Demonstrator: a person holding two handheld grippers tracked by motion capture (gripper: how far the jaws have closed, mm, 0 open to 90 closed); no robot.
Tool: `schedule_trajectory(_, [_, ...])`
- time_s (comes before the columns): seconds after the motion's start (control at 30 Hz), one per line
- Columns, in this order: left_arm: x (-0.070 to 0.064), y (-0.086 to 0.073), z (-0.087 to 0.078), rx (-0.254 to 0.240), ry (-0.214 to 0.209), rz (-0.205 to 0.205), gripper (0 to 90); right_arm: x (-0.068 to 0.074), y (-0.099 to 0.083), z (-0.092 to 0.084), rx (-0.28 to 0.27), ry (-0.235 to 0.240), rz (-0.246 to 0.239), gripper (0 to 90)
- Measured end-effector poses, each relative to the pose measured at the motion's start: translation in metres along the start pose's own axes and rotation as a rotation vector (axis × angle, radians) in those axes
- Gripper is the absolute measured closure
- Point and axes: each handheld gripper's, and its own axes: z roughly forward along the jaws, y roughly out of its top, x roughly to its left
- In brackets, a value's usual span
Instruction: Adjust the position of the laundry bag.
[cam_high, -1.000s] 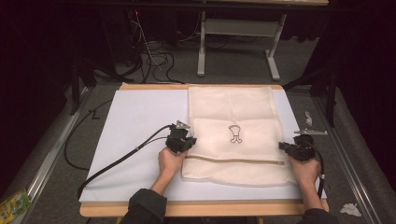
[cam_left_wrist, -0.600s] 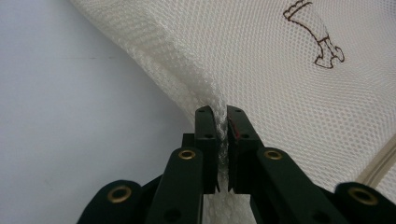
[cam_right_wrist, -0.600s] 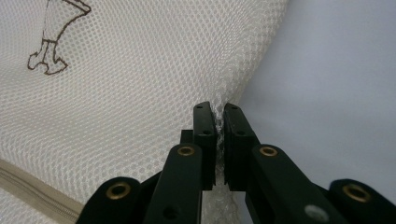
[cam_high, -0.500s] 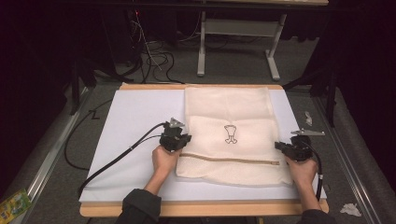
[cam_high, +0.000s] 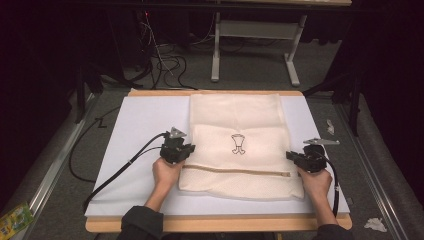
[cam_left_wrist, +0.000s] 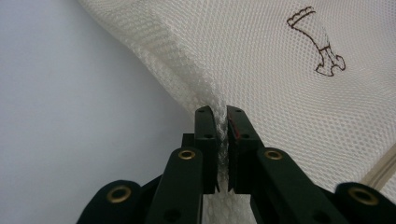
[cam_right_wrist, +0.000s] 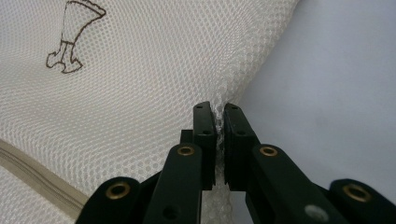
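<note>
I hold the mesh laundry bag (cam_high: 240, 150) with both tools. My left gripper (cam_high: 181, 150) is closed on the bag's left edge, and in the left gripper view I see the netting (cam_left_wrist: 219, 135) pinched between the two black jaws. My right gripper (cam_high: 300, 159) is closed on the opposite edge in the same way; a thin fold of mesh (cam_right_wrist: 218, 116) sits between its jaws.

I judge that the bag is very light and soft. It has no stiffness, so it will sag and fold wherever I do not support it, and the mesh can slip out of the jaws if I pull too strongly. The doubled side seams, where I grip now, seem the best places to take it, because the fabric is thicker there.

The bag is cream-white, with fine open netting. It lies flat on the white board (cam_high: 135, 130), stretched between my two grippers and reaching away in front of them. A beige zipper (cam_high: 235, 171) runs across it, from just beside the left gripper toward the right one. Beyond the zipper there is a small brown outline drawing (cam_high: 238, 144), like a garment.
</note>
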Motion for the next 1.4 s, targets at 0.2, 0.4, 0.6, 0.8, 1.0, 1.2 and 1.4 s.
schedule_trajectory(0.2, [0.007, -0.004, -0.008, -0.009, 0.01, -0.006, 84.6, 0.009, 0.002, 0.006, -0.007, 0.018, -0.015, 86.9])
schedule_trajectory(0.4, [0.014, -0.009, -0.015, -0.014, 0.016, -0.014, 84.6, 0.017, 0.003, 0.008, -0.009, 0.033, -0.029, 86.8])
schedule_trajectory(0.6, [0.019, -0.015, -0.021, -0.012, 0.042, -0.007, 84.5, 0.027, 0.005, 0.011, -0.012, 0.048, -0.048, 86.8])
schedule_trajectory(0.8, [0.025, -0.02, -0.028, -0.004, 0.079, 0.003, 84.2, 0.036, 0.008, 0.015, -0.019, 0.071, -0.064, 86.7])
schedule_trajectory(1.0, [0.03, -0.025, -0.035, 0.001, 0.104, 0.013, 83.7, 0.046, 0.008, 0.019, -0.016, 0.086, -0.071, 86.5])
schedule_trajectory(1.2, [0.036, -0.031, -0.038, 0.001, 0.117, -0.007, 83.4, 0.052, 0.01, 0.024, -0.016, 0.098, -0.079, 86.4])
schedule_trajectory(1.4, [0.036, -0.035, -0.04, 0.013, 0.144, 0.012, 82.7, 0.057, 0.009, 0.027, -0.014, 0.105, -0.084, 86.2])
